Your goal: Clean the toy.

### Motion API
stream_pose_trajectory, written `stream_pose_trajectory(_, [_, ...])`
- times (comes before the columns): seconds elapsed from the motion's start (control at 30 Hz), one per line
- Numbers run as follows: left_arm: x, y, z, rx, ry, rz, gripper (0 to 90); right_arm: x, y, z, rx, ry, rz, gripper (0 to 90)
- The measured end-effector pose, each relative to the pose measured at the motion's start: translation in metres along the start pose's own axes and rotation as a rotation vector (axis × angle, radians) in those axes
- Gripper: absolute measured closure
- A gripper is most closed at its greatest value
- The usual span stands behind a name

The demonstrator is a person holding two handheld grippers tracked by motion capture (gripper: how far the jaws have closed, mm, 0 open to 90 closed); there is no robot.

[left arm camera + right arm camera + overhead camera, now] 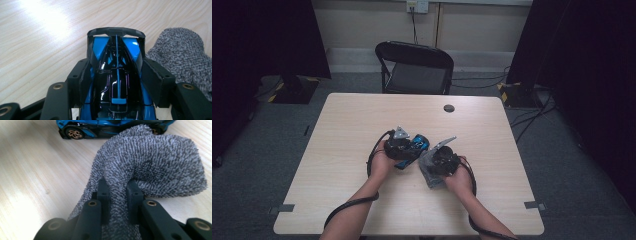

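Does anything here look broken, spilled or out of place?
Nothing stands out. The left claw grips a blue toy car that looks intact, and the right claw pinches a bunched grey cloth beside it.

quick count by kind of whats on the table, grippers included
toy car: 1
grey cloth: 1
grippers: 2, left gripper and right gripper
total: 4
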State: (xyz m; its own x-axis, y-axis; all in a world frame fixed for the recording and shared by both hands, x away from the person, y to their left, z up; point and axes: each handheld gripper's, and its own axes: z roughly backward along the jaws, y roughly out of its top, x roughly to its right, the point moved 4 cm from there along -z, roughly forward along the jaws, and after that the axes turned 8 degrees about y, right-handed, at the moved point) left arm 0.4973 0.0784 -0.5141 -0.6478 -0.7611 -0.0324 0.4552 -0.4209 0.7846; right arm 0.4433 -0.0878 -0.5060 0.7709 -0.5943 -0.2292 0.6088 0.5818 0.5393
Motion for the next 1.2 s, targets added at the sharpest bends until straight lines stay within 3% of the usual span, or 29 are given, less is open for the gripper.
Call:
stream_pose_trajectory(0.53, [0.000,0.000,0.000,0.001,0.003,0.003,41.2,-0.025,0.004,-0.009,-0.019,0.054,0.070,77.1])
stream_pose_trajectory(0.97, [0.000,0.000,0.001,0.000,0.004,-0.001,41.2,-0.042,0.005,-0.015,-0.016,0.096,0.100,77.0])
stream_pose_trajectory(1.2, [0.000,-0.001,0.001,-0.005,0.005,-0.006,41.2,-0.055,0.007,-0.019,-0.022,0.117,0.146,76.9])
